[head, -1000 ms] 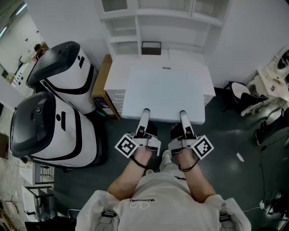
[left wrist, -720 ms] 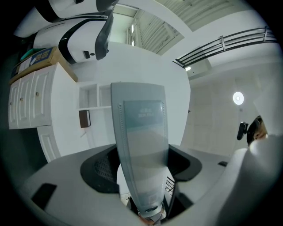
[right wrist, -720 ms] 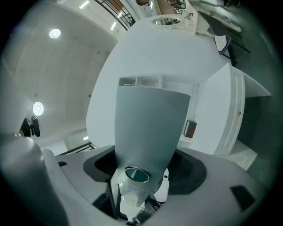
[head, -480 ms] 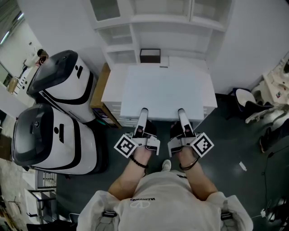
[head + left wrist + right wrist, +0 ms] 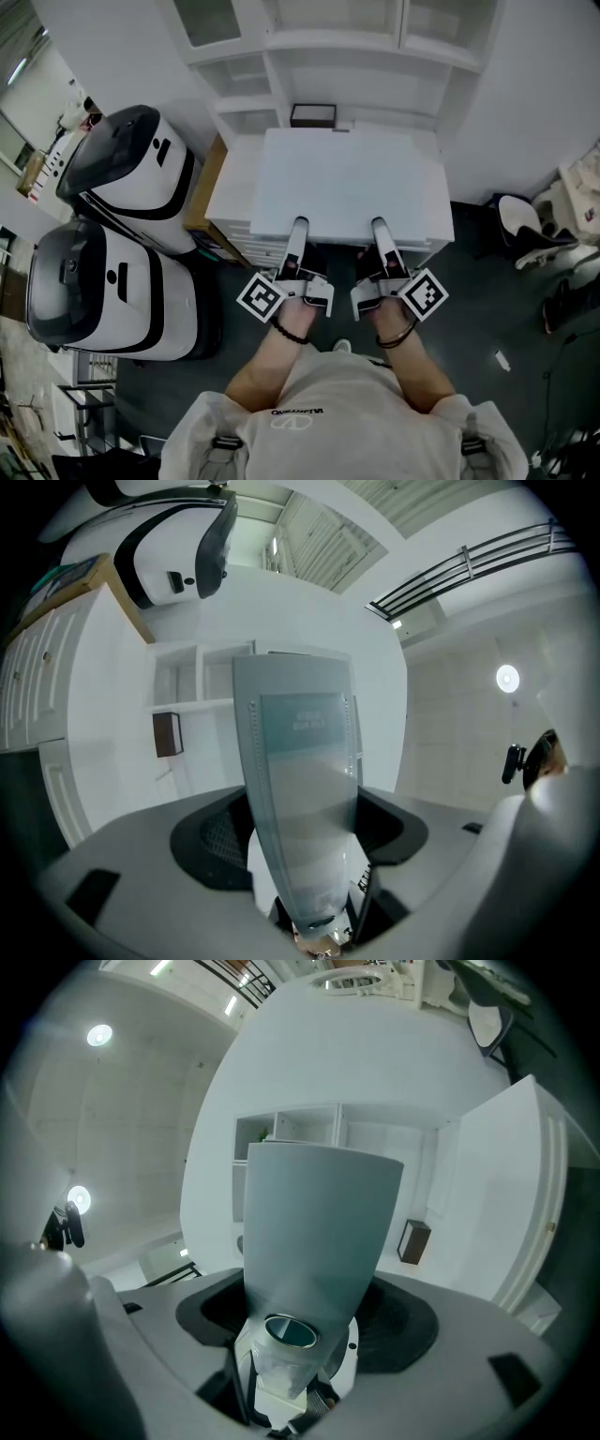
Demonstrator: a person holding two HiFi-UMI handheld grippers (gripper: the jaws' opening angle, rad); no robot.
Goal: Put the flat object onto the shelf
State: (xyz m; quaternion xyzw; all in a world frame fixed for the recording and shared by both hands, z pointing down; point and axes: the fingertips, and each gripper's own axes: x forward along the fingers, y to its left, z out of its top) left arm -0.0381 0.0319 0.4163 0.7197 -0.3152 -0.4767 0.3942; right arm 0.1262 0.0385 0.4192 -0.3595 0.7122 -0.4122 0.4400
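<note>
A large white flat board [image 5: 347,178] hangs level over a white cabinet [image 5: 230,183], in front of a white shelf unit [image 5: 281,52]. My left gripper [image 5: 298,230] and right gripper [image 5: 380,230] each clamp the board's near edge, with one finger lying on top of it. In the left gripper view the board [image 5: 300,780] runs away from the jaws as a grey slab toward the shelf [image 5: 192,700], which shows sideways. The right gripper view shows the same slab [image 5: 314,1232] and the shelf [image 5: 300,1133].
A small dark box [image 5: 313,114] stands on the shelf's lowest level, just beyond the board's far edge. Two big white and black machines [image 5: 112,234] stand at the left of the cabinet. A chair [image 5: 516,211] and other gear sit at the right on the dark floor.
The board and both grippers have moved forward over the cabinet toward the shelf; its far edge now reaches the dark box. Both grips are unchanged.
</note>
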